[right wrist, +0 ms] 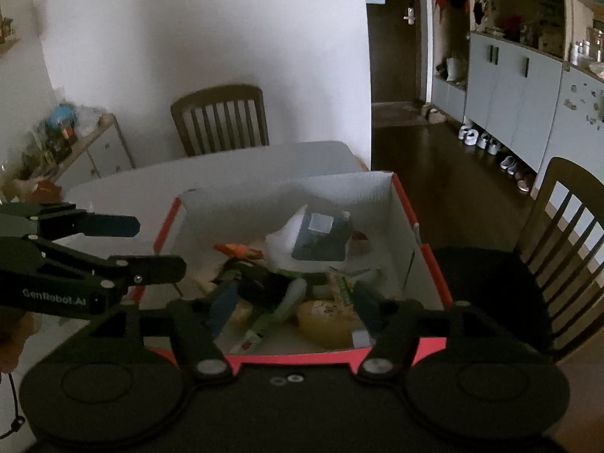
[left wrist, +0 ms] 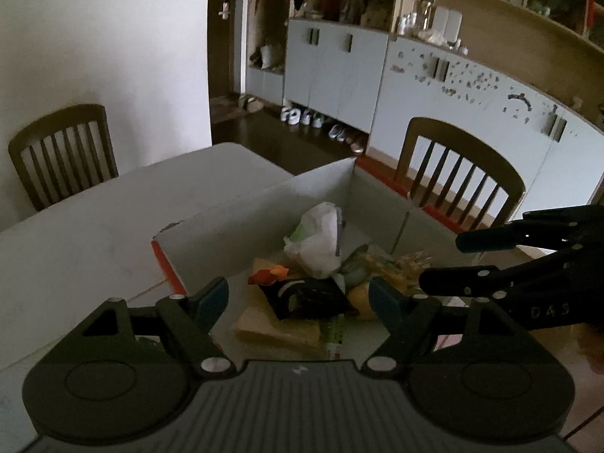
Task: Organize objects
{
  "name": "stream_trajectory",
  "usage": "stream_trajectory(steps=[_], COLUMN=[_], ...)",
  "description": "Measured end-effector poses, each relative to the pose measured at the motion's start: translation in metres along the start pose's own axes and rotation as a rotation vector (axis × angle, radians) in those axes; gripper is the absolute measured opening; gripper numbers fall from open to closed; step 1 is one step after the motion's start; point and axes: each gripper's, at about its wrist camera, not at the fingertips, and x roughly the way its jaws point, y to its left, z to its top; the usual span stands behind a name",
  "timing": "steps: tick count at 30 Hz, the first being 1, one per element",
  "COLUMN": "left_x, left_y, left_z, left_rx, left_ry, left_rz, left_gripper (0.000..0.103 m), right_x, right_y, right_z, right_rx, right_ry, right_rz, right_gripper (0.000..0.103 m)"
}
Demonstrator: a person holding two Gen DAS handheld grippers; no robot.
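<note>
**a:** ok so where are we at here? looks like both tools are hanging over the box (right wrist: 422, 226) and neither one has anything in it.

**b:** yeah that's my read. left gripper (left wrist: 300, 296) has its jaws spread wide, nothing between the pads, just the pile showing through the gap. right gripper (right wrist: 292, 305) is also apart and empty, blurry but you can see the stuff in the box behind the fingers.

**a:** and the objects?

**b:** all down inside the white box with the red edge, sitting on the table (left wrist: 94, 226). there's a white plastic bag (left wrist: 319, 241) toward the far end, a dark packet (left wrist: 307, 298) on top of the heap closer in, something orange-red (left wrist: 268, 275) beside it, a yellowish thing (right wrist: 324, 319) at the near wall. rest is a jumble, can't name it all.

**a:** so the step is basically "dropped in, backing off"?

**b:** i'd guess a drop-off into the box is done or nearly, judging by empty jaws right above the pile. can't see anything loose left on the table in these views, so how much of the tidying remains i can't tell.

**a:** next move?

**b:** probably clear both tools of the box walls without clipping the cardboard, then look for whatever's left outside. they're close to each other too, so keep them from bumping.
</note>
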Motion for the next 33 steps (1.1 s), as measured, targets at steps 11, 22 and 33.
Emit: stream_trajectory(steps=[11,22,33], left_x=[-0.035,-0.068,-0.09], left_y=[0.009,0.01,-0.002], left_z=[-0.011,-0.029,-0.038], left_rx=[-0.016,-0.025,0.008], left_ry=[-0.046,-0.109,-0.163], left_rz=[-0.046,-0.083,-0.076], left_gripper=[0.103,0.103,0.103], right_x=[-0.034,-0.052,-0.062], right_y=[0.015,0.033,0.037], right_z=[-0.009,-0.02,-0.031], right_rx=[0.056,0.054,0.084], right_ry=[-0.092,-0.126,-0.123], right_rz=[0.001,0.003,0.007], right_gripper=[0.095,0.098,0.098])
